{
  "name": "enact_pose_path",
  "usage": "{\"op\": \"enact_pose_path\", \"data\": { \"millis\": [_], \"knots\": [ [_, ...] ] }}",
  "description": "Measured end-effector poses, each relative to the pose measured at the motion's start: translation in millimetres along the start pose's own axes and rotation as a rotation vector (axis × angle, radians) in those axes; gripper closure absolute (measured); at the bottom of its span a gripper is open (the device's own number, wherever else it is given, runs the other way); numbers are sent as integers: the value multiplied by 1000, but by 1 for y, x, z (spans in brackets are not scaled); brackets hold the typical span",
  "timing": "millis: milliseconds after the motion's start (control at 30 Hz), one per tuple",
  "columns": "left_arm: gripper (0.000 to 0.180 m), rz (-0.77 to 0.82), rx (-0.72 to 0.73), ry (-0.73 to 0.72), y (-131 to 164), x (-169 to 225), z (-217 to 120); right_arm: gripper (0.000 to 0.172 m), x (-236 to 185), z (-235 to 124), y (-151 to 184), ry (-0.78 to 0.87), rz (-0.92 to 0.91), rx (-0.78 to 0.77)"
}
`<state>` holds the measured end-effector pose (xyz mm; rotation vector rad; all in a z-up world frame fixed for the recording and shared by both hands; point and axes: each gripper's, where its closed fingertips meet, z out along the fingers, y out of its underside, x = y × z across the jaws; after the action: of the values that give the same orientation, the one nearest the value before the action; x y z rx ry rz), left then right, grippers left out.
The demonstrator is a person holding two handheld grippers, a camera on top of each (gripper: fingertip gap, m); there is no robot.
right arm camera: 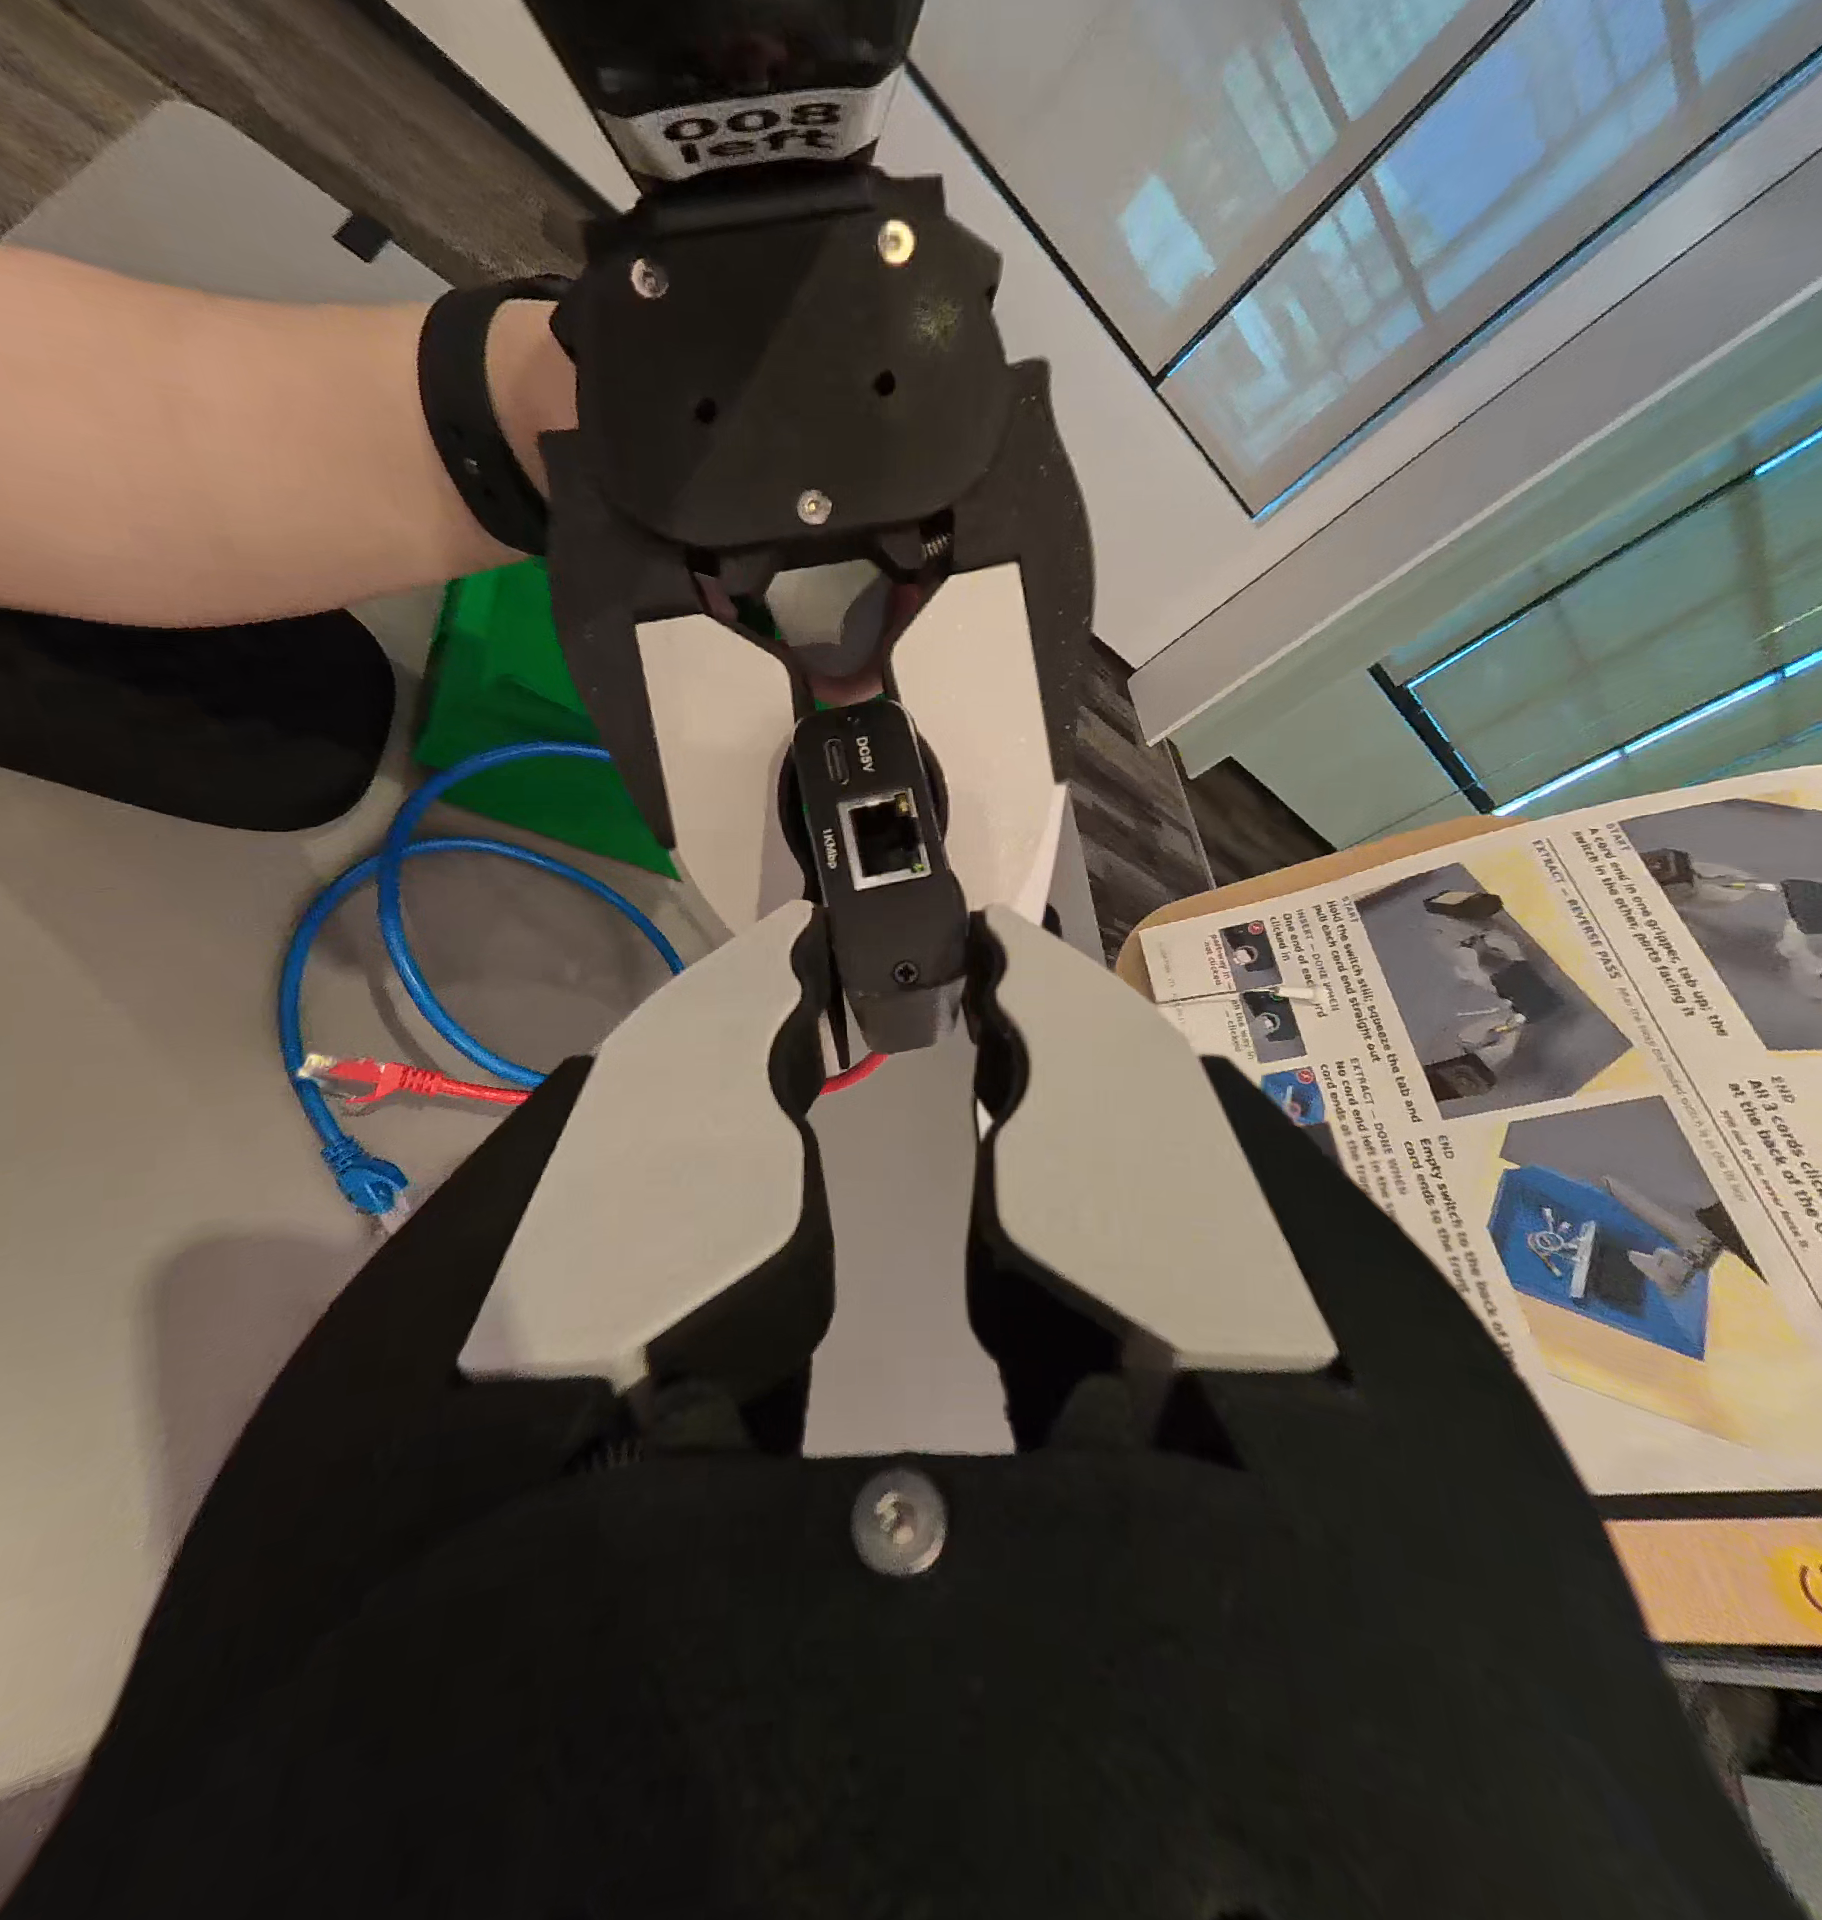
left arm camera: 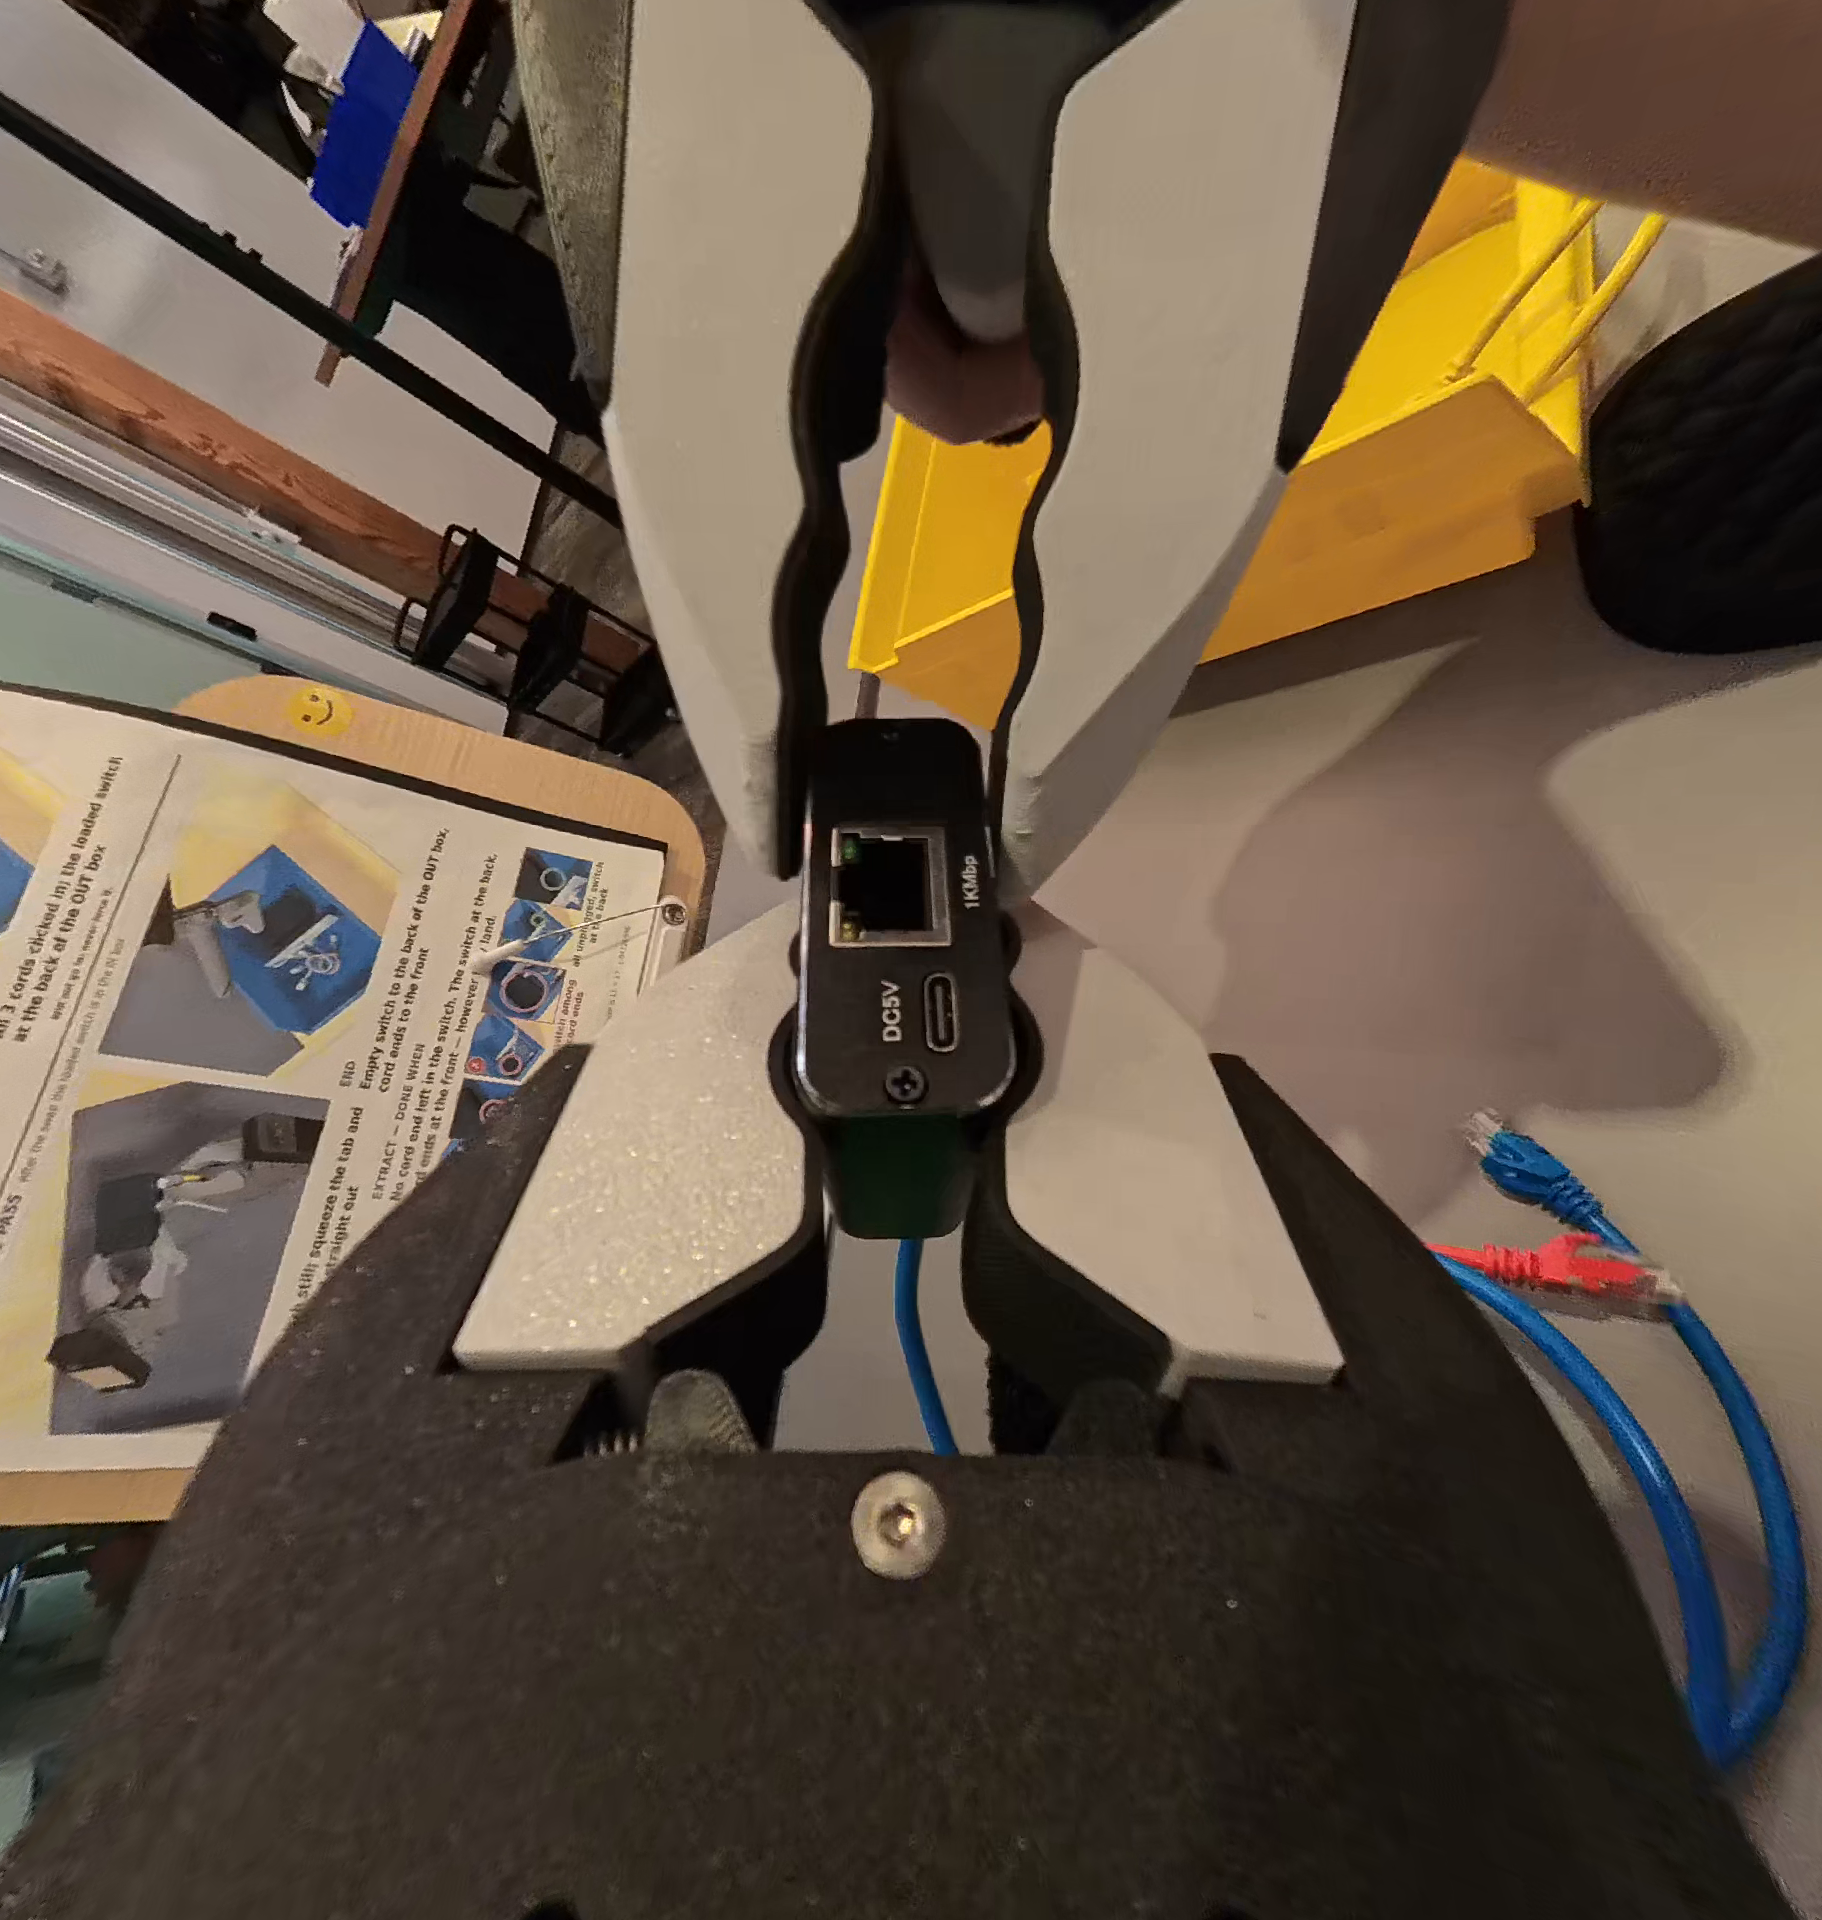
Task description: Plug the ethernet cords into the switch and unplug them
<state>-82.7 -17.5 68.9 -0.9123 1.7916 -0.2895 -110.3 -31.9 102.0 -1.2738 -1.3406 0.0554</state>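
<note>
**Obs 1:** Pale grey worktop (right arm camera: 107, 1039), windows beyond, an instruction sheet (right arm camera: 1572, 1091) on a wooden board at one side. Yellow bin (left arm camera: 1354, 488) and green bin (right arm camera: 512, 707) at the back. Where is the switch?

**Obs 2:** Off the surface. The small black switch (left arm camera: 902, 935) hangs between the two tools, which face each other nose to nose. Left gripper (left arm camera: 902, 1039) has its jaws narrowed onto the end with the screw, pads pressed to both flanks. Right gripper (right arm camera: 891, 977) grips the opposite end the same way, jaws nearly closed on the body.

**Obs 1:** Long axis?

**Obs 2:** Runs straight along the line joining the two tools. One port faces up at both cameras and is empty.

**Obs 1:** Cords?

**Obs 2:** Blue cord (right arm camera: 367, 935) looped on the worktop, its plug lying loose. Red cord (right arm camera: 408, 1081) alongside, its plug also free. Both lie to the left gripper's right, below the switch.

**Obs 1:** So the next move?

**Obs 2:** My reading: one tool must let go to fetch a plug. Neither is clearly nearer the cords. No other ports can be seen from here.
</note>
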Motion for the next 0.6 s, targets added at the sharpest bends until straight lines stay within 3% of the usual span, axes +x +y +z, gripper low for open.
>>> {"op": "enact_pose_path", "data": {
  "millis": [133,333,433,500,600],
  "knots": [
    [149,25,-5,-58,3,-7,-1,147,4,4,5,37,1,-68],
    [150,112,-131,-117,16,-8,5,146,3,11,25,71,-37,-213],
    [153,77,-60,-135,9,-14,2,144,10,5,13,116,-16,-65],
    [154,16,22,-134,1,-19,-7,126,18,-9,-3,144,49,130],
    [154,-37,99,-120,-6,-23,-21,120,20,-21,0,83,179,254]
  ]
}}
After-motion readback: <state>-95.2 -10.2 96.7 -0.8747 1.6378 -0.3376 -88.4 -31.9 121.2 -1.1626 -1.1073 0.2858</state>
